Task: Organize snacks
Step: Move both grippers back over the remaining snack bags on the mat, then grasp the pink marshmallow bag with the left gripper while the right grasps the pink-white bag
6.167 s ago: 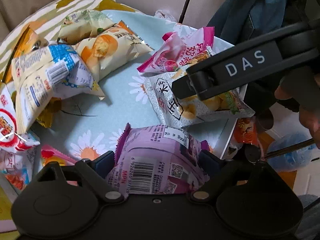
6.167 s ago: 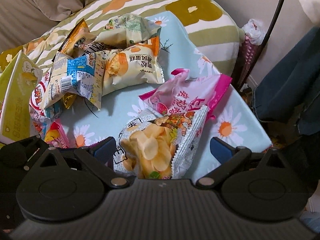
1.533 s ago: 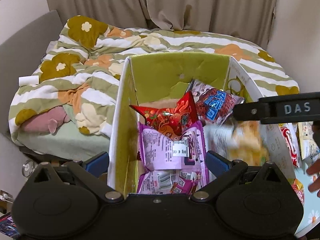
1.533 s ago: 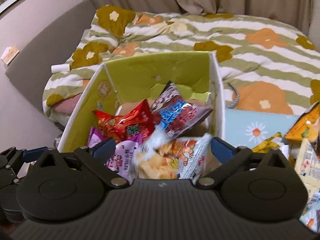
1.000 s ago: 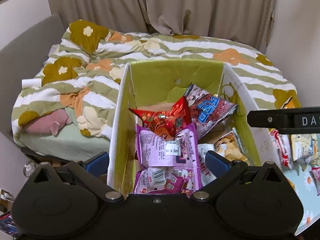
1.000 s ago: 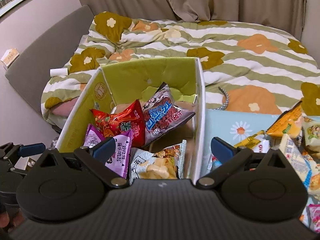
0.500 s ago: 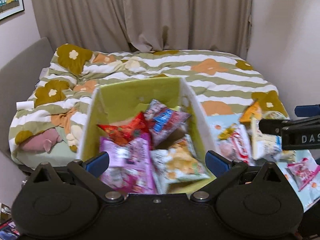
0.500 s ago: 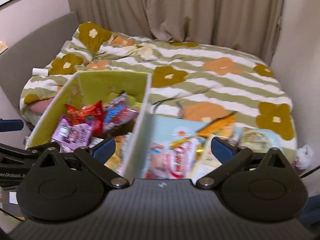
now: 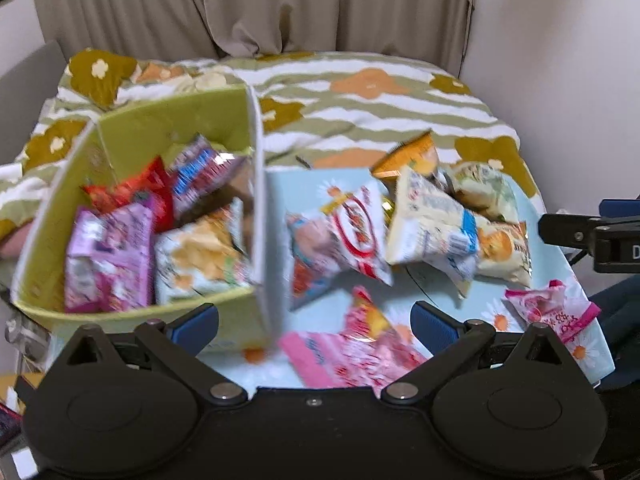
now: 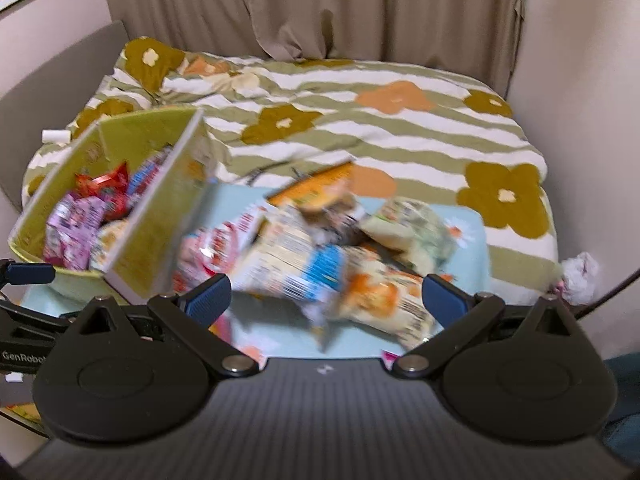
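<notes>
Both my left gripper point(image 9: 314, 318) and right gripper point(image 10: 326, 292) gape empty; the green box point(image 9: 168, 128) runs lengthwise away from me, packets point(image 9: 432, 220) beside it.

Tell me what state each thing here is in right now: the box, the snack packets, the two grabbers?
Green box: open-topped, holding several snack packets.
Purple packet: inside the box.
Chip packet: inside the box.
Red-ring packet: loose on the floral cloth.
Pink packet: loose near the cloth's edge.
Left gripper: open, empty.
Right gripper: open, empty.
</notes>
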The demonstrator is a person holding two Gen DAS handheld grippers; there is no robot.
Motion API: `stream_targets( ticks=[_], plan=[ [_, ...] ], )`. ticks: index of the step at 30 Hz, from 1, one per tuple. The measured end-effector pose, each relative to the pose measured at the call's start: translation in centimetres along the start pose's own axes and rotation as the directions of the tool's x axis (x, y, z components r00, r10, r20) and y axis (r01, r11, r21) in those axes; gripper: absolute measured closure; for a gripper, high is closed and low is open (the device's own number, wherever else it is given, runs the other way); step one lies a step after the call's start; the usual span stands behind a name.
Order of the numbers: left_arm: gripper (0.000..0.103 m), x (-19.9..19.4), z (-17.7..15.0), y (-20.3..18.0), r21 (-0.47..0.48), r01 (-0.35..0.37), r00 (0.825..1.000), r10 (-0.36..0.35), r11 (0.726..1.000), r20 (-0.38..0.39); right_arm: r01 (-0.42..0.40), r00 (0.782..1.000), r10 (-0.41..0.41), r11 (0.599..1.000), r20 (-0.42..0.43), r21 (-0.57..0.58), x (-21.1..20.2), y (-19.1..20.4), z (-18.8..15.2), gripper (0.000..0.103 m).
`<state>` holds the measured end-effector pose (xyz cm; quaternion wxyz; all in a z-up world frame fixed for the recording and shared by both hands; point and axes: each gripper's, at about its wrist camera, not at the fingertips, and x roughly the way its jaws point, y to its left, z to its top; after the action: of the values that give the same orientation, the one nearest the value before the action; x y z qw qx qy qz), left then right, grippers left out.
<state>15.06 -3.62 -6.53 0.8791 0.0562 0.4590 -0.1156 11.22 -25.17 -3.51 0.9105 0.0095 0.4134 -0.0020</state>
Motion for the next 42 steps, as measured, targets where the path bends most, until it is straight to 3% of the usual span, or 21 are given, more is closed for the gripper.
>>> stream_targets(
  ticks=[10,22,32,37,42],
  plan=[
    [0.000,5.6,-2.2,-2.9,-0.097,-0.041,0.995,0.032,0.994,-0.089,0.003,0.996,-0.007,0.999,-0.088,-0.049,4.0,-5.0,-4.5,0.000],
    [0.002,10.7,-3.4,-3.1,-0.177,-0.089,0.986,0.061,0.980,-0.154,-0.031,0.987,0.017,0.996,-0.162,-0.086,7.6,-6.5,-7.6,0.000],
    [0.022,11.6,-4.0,-3.8,-0.151,-0.072,0.984,0.046,0.986,-0.169,-0.030,0.978,0.013,0.996,-0.207,-0.082,8.9,-7.3,-8.4,0.000],
    [0.025,11.5,-4.0,-4.3,-0.123,-0.070,0.985,0.049,0.990,-0.166,-0.032,0.974,0.013,0.996,-0.228,-0.083,9.5,-7.5,-8.8,0.000],
    [0.026,11.3,-4.0,-4.6,-0.131,-0.067,0.985,0.044,0.989,-0.170,-0.039,0.967,0.020,0.997,-0.253,-0.070,10.2,-7.8,-9.0,0.008]
  ],
)
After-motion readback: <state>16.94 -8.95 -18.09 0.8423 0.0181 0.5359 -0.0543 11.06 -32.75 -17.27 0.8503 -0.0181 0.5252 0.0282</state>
